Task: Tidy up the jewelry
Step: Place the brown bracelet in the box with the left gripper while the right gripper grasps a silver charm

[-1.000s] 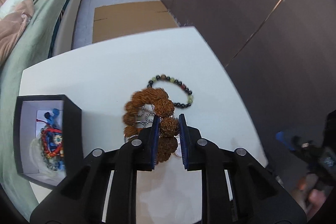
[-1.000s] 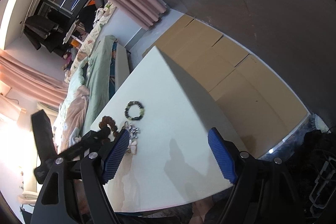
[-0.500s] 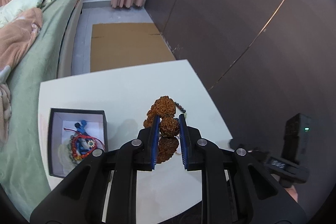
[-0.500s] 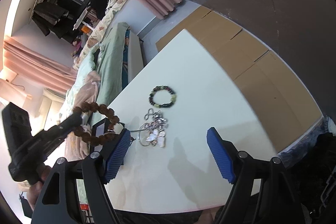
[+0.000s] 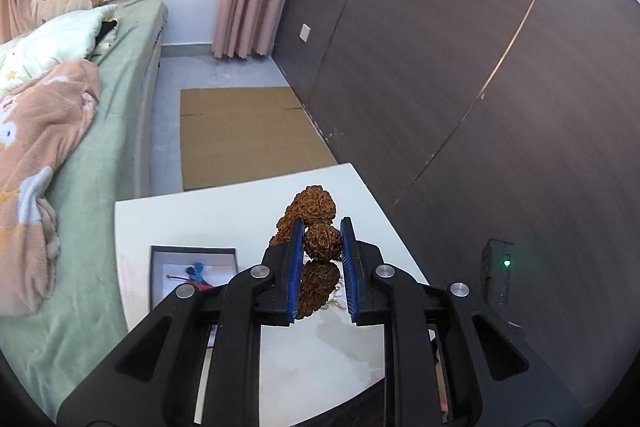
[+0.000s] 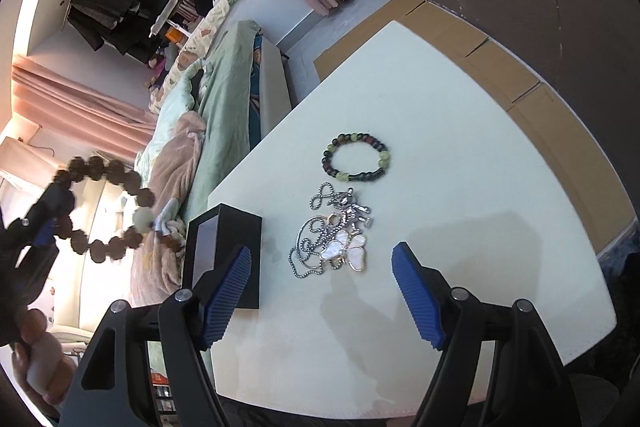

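Note:
My left gripper (image 5: 321,241) is shut on a brown bumpy-seed bracelet (image 5: 310,205) and holds it high above the white table (image 5: 192,223). In the right wrist view the bracelet (image 6: 105,203) hangs as a ring at the far left, off the table. A black box (image 5: 192,251) with a white lining holds red and blue jewelry. My right gripper (image 6: 322,287) is open and empty, low over the table near a tangle of silver chain with pearl pendants (image 6: 334,239). A dark and green bead bracelet (image 6: 356,157) lies beyond the tangle. The box also shows in the right wrist view (image 6: 228,227).
A bed with green and peach bedding (image 5: 60,131) runs along the table's left side. Flat cardboard (image 5: 240,135) lies on the floor past the table's far edge. A dark wall panel (image 5: 460,67) stands to the right.
My left gripper has lifted the seed bracelet off the table and risen high, away to the left. The chain tangle and bead bracelet stay put. My right gripper has moved in closer, still open.

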{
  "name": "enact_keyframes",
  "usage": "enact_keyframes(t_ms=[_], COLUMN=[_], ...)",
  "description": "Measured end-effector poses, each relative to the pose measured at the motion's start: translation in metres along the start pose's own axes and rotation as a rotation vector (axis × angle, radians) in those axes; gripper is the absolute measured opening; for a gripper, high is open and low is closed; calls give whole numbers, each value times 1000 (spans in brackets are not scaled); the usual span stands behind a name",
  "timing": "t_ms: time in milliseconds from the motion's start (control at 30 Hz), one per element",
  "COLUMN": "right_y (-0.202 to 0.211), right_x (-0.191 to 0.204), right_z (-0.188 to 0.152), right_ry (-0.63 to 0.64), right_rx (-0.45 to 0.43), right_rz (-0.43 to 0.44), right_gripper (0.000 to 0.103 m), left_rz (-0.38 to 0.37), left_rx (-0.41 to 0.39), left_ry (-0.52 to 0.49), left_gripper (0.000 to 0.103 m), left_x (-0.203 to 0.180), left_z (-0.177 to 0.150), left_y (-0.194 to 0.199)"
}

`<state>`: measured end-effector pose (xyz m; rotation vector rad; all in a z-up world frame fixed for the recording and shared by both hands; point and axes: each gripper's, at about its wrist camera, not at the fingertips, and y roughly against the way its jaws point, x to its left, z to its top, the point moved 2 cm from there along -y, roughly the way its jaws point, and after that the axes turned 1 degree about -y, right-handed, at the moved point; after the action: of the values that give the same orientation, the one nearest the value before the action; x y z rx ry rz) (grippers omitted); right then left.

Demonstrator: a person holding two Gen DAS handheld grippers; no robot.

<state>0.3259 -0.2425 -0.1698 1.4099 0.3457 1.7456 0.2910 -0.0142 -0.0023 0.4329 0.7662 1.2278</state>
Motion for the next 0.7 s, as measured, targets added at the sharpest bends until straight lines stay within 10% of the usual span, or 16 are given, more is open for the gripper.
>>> enact_keyframes(t_ms=[700], right_y=[-95], right_x=[34], right_z=[30], right_ry=[278], right_rx=[134], right_rz=[-377], right_gripper=[49], left_rz=[88], left_rx=[11], left_ry=[136], left_gripper=[18], left_x=[84], left_z=[-16], left_y=[7])
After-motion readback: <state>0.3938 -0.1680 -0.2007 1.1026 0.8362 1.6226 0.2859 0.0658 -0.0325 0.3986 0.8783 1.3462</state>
